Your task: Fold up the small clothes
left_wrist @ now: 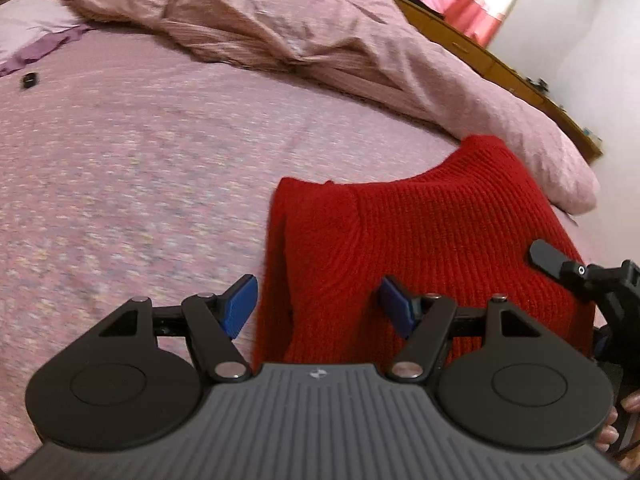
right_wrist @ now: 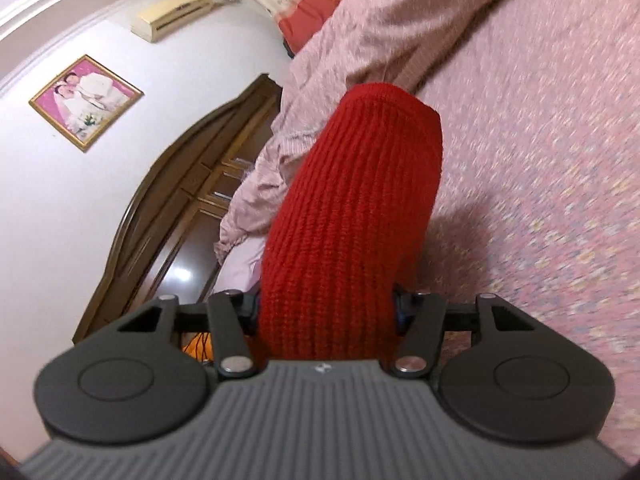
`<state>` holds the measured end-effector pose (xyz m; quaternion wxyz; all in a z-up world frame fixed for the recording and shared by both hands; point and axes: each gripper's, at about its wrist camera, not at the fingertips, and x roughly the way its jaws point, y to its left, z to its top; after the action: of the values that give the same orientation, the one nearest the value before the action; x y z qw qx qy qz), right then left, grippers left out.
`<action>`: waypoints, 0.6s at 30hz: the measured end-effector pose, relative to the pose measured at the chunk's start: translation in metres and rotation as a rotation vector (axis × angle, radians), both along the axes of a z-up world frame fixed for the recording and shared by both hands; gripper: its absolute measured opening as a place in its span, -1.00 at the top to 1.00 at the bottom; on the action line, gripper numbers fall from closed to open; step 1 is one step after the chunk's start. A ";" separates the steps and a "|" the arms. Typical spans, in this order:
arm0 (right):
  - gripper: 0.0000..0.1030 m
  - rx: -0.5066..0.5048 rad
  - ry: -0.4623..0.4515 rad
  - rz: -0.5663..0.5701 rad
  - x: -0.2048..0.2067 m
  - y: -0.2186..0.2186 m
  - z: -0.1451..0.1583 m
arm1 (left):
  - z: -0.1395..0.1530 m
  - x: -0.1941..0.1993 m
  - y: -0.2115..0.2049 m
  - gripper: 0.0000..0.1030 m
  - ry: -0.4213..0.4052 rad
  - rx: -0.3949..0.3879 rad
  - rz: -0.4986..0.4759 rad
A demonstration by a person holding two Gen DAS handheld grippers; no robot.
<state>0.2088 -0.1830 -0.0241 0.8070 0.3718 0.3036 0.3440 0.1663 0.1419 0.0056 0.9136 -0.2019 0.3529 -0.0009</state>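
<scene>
**Two grippers on one red knit sweater, only the right one clamped**

One red ribbed knit sweater (left_wrist: 424,248) lies partly folded on the pink bedspread (left_wrist: 132,168), filling the four o'clock part of the left wrist view, its folded edge toward nine o'clock and a raised corner toward one o'clock.

Left gripper (left_wrist: 318,304): jaws stand apart, blue pads (left_wrist: 240,306) clear of each other. The sweater's folded edge runs between them; the nine o'clock pad sits just beside the cloth and the three o'clock pad lies over it, with no squeeze visible. It holds nothing.

Right gripper (right_wrist: 326,312): jaws are pressed against a thick bunch of the sweater (right_wrist: 352,216), which rises from between the fingers toward twelve o'clock, lifted off the bedspread (right_wrist: 540,200) and casting a shadow at three o'clock. The pads are almost hidden by the knit. In the left wrist view this gripper's black finger (left_wrist: 548,258) shows at three o'clock against the sweater.

A crumpled pink duvet (left_wrist: 280,28) lies at twelve o'clock beyond the sweater. A small black object (left_wrist: 29,80) rests on the bedspread at ten o'clock, well apart. In the right wrist view a framed photograph (right_wrist: 86,102) hangs at ten o'clock, an air conditioner (right_wrist: 172,14) at eleven, and a dark wooden headboard (right_wrist: 188,192) stands at nine.
</scene>
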 end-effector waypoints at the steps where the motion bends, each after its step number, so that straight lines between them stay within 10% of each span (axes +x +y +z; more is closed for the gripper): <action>1: -0.14 -0.005 -0.007 -0.010 -0.003 -0.007 0.002 | 0.001 0.001 -0.009 -0.41 -0.002 -0.008 -0.020; 18: -0.22 -0.037 0.118 -0.254 -0.044 -0.123 -0.040 | -0.018 0.005 -0.134 -0.42 0.034 0.038 -0.247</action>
<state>0.1647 -0.3060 -0.0636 0.8315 0.4118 0.3073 0.2111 0.1711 0.0083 -0.0128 0.9040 -0.1397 0.3907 -0.1032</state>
